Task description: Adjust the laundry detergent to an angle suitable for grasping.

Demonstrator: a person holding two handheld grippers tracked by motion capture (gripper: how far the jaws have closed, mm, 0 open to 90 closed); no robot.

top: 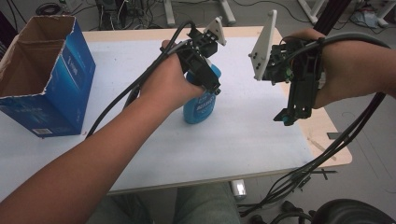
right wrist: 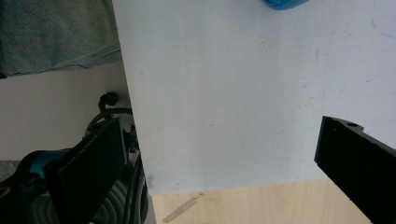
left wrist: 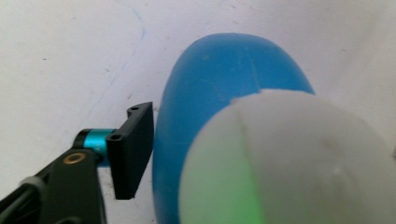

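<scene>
A blue bottle point(top: 200, 107) with a white cap point(left wrist: 299, 163) stands upright near the middle of the white table top point(top: 243, 140). My left gripper point(top: 209, 84) comes down on it from above. In the left gripper view one black finger point(left wrist: 133, 149) lies flat against the bottle's blue side point(left wrist: 219, 70); the other finger is hidden behind the cap. My right gripper point(top: 286, 117) hangs above the table's right part, pointing down, apart from the bottle. Its jaws point(right wrist: 222, 135) stand wide open with only bare table between them. The bottle's edge point(right wrist: 282, 3) shows at the top of that view.
An open blue cardboard box point(top: 51, 79) stands at the table's left. The wooden table edge point(top: 329, 135) runs along the right, with black cables point(top: 299, 179) hanging below the front edge. The person's legs point(top: 205, 205) are at the near side.
</scene>
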